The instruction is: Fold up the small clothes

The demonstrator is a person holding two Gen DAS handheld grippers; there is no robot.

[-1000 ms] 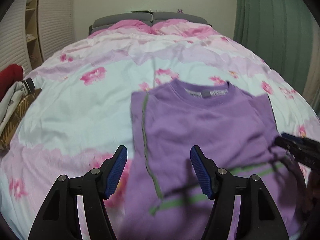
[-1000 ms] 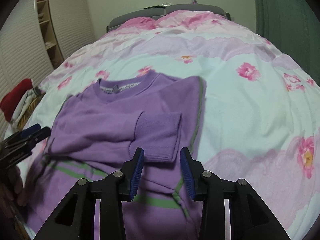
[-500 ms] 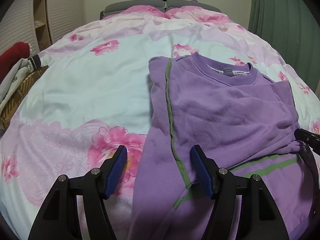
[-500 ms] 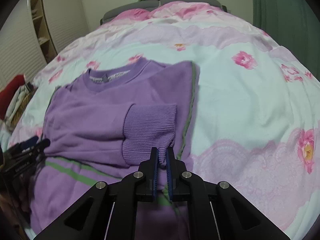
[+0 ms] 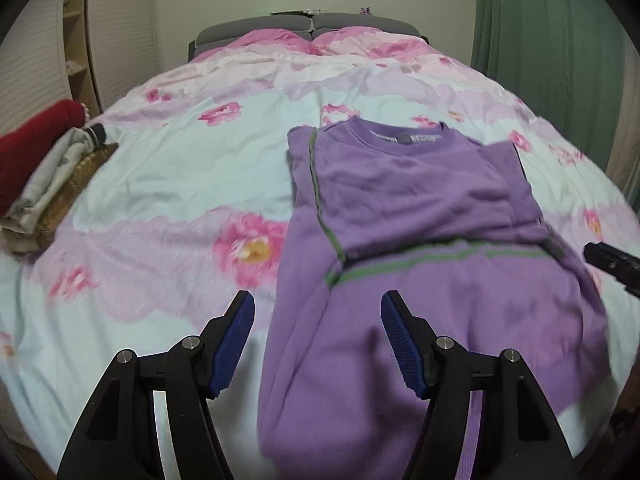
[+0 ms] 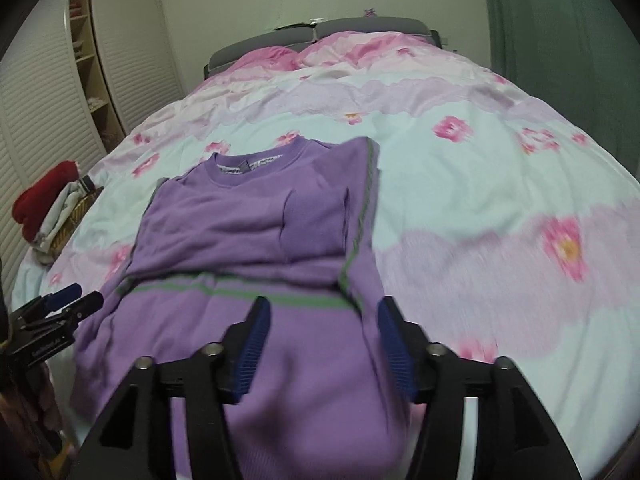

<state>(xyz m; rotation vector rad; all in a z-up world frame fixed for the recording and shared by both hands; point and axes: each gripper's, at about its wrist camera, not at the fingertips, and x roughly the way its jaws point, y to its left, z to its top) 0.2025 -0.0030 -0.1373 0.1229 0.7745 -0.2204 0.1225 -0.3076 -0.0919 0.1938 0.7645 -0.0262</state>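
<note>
With both sleeves folded in, my left claw [image 5: 316,340] and right claw [image 6: 322,346], its jaws just opened, hover spread and empty above the purple knit sweater's [image 6: 256,224] near hem, ready to pinch it.

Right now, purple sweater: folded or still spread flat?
Partly folded. The purple sweater has both sleeves turned in across its chest, one cuff lying on top; the hem end is not yet folded up.

Right gripper [image 6: 320,344], clamped on the sweater's ribbed cuff [image 6: 316,216] half a second ago, now with jaws just opened and empty, cuff lying flat on the folded purple sweater [image 5: 420,200], both views pulled back toward the sweater's near hem.
</note>
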